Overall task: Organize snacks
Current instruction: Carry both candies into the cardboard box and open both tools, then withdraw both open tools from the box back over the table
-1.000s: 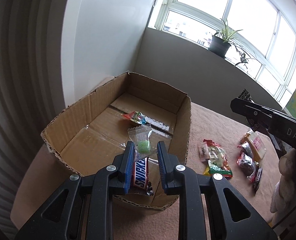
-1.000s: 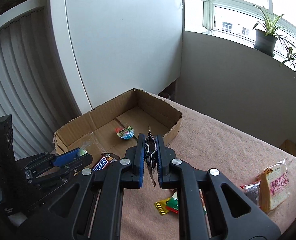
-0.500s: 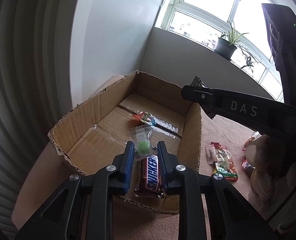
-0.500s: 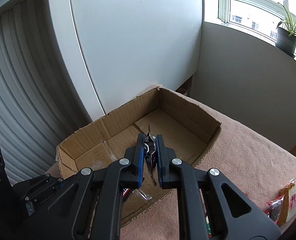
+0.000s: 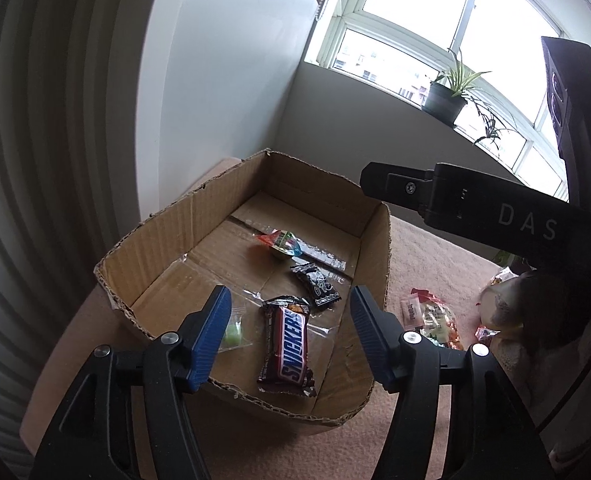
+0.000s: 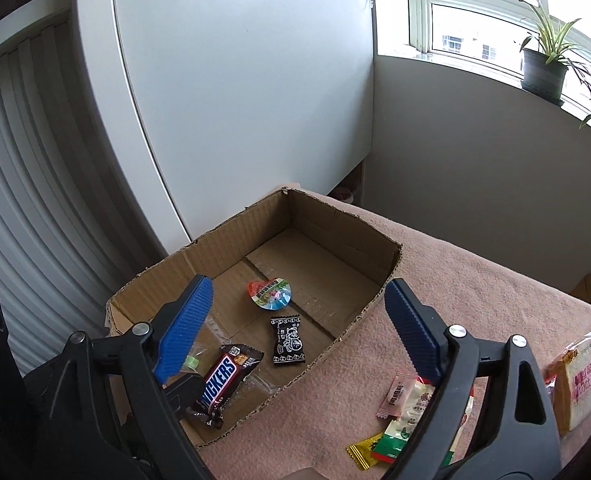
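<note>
An open cardboard box (image 5: 167, 236) (image 6: 379, 248) stands on the pink-covered table. Inside lie a Snickers bar (image 5: 289, 346) (image 6: 219, 380), a small black candy packet (image 5: 317, 286) (image 6: 288, 340), a round jelly cup with a colourful lid (image 5: 281, 242) (image 6: 270, 293) and a clear bag with a green sweet (image 5: 233, 332) (image 6: 191, 362). My left gripper (image 5: 289, 316) is open and empty above the box's near end. My right gripper (image 6: 295, 320) is open and empty over the box; its arm crosses the left wrist view (image 5: 475, 212).
Loose snacks lie on the table right of the box: a pink sachet (image 5: 410, 311) (image 6: 393, 400), a colourful packet (image 5: 439, 326) (image 6: 411, 412), a yellow sweet (image 6: 365, 450) and wrapped bread (image 6: 581, 384). A white cabinet and grey wall stand behind; a potted plant (image 6: 543, 64) sits on the sill.
Both grippers have opened. The Snickers bar dropped from the left gripper and the black packet from the right gripper; both now lie in the box.
</note>
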Action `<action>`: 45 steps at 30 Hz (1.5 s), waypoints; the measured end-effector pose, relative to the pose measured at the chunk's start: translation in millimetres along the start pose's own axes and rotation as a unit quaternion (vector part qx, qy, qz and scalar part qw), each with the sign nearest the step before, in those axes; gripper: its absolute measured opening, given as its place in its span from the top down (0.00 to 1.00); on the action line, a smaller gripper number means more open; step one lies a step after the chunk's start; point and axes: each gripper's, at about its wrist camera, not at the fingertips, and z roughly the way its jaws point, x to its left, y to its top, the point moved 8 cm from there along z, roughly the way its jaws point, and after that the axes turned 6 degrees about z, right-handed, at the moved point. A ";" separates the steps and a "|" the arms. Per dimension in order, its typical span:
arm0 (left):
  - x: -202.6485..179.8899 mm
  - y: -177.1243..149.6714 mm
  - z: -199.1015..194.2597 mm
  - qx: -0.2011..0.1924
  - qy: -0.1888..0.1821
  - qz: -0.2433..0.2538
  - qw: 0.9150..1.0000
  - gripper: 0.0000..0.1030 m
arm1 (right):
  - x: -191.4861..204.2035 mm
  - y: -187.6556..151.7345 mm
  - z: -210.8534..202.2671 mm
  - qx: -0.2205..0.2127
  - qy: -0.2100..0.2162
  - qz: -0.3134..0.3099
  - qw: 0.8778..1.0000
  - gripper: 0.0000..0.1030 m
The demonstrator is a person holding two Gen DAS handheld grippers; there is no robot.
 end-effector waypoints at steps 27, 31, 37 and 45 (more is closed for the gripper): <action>-94.4 -10.5 6.2 0.018 -0.061 0.053 0.997 0.40 | -212.3 -97.6 -159.6 -0.016 -0.084 0.144 0.986 0.12; -116.3 -15.1 8.0 0.024 -0.070 0.070 0.995 0.40 | -228.3 -120.5 -161.6 -0.003 -0.088 0.161 0.983 0.12; -142.5 -21.8 15.3 0.040 -0.088 0.074 0.993 0.40 | -243.2 -155.2 -147.4 0.035 -0.083 0.212 0.973 0.12; -187.8 -37.6 39.1 0.091 -0.123 0.067 0.986 0.40 | -239.2 -169.2 -134.0 0.054 -0.053 0.247 0.966 0.12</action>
